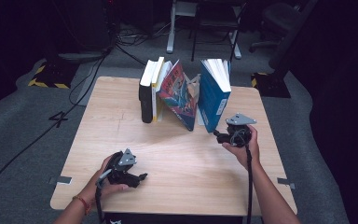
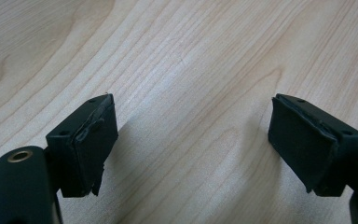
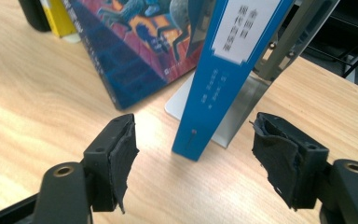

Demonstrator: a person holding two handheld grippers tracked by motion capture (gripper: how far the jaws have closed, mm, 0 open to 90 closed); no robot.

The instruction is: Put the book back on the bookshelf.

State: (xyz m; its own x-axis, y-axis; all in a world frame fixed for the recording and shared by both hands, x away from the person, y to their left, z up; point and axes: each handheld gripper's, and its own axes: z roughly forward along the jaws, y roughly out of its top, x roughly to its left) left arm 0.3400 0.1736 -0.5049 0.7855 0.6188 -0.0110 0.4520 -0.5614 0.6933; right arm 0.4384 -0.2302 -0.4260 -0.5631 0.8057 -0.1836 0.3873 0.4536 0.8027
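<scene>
The blue book [image 3: 223, 74] stands tilted on the tabletop [image 1: 182, 158] against a metal bookend [image 3: 242, 112], its spine facing my right gripper [image 3: 193, 158], long axis going up. My right jaws are open and empty, just before the spine. My left gripper [image 2: 191, 140], also open, rests far away. To the left a red book [image 1: 179, 95] leans close, leaving little room there.

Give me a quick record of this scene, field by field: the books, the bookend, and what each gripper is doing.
surface: wooden table
blue book: leaning against the metal bookend, spine toward the right gripper
illustrated book: tilted left onto the yellow book
black book: upright, leftmost
right gripper: open, nothing held, pointed at the blue book's spine
left gripper: open, over bare wood
</scene>
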